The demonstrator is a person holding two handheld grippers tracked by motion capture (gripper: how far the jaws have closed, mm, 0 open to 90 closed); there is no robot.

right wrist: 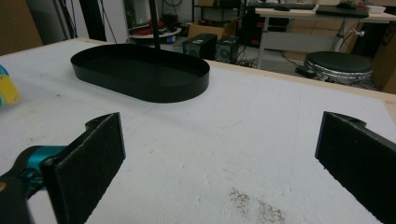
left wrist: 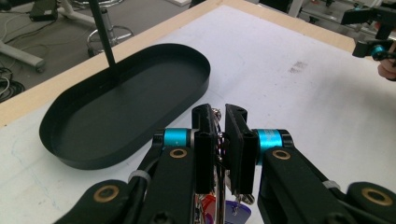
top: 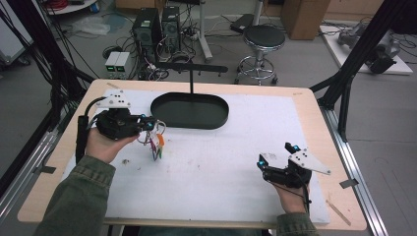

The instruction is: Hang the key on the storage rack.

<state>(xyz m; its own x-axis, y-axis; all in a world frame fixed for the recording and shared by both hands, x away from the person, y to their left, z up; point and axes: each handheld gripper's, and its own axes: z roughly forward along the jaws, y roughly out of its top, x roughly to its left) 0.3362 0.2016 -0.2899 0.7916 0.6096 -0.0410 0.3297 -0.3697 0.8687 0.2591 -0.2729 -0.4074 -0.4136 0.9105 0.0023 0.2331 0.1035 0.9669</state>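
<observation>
The landmark is the black oval metal tray (top: 189, 112) with a thin upright post and crossbar, standing at the far middle of the white-covered wooden table (top: 221, 167).

Left gripper (top: 147, 124): held in the person's left hand, just left of the tray's near-left end, raised off the table surface. Its 2 black jaws point toward the tray and stand narrow, clamped on a bunch of small keys and coloured plastic tags on a metal ring (top: 156, 142). In the high view the bunch hangs down from the jaw tips, with orange, green and purple pieces visible, its lower end close to the white cover; whether it touches the cover cannot be told. In the left gripper view the ring's metal sits (left wrist: 217, 140) pinched between the 2 pads, and a red piece and a purple piece show below the jaws. The tray lies just ahead and to the left in that view, apart from the jaws.

Right gripper (top: 275, 158): held in the person's right hand, well apart from the tray, toward the near-right part of the table. Its 2 jaws stand wide with nothing between them; the right gripper view shows bare white cover between the 2 pads (right wrist: 100, 154) and the tray farther off, to the upper left.

A round black stool (top: 263, 39) stands on the floor beyond the tray.
</observation>
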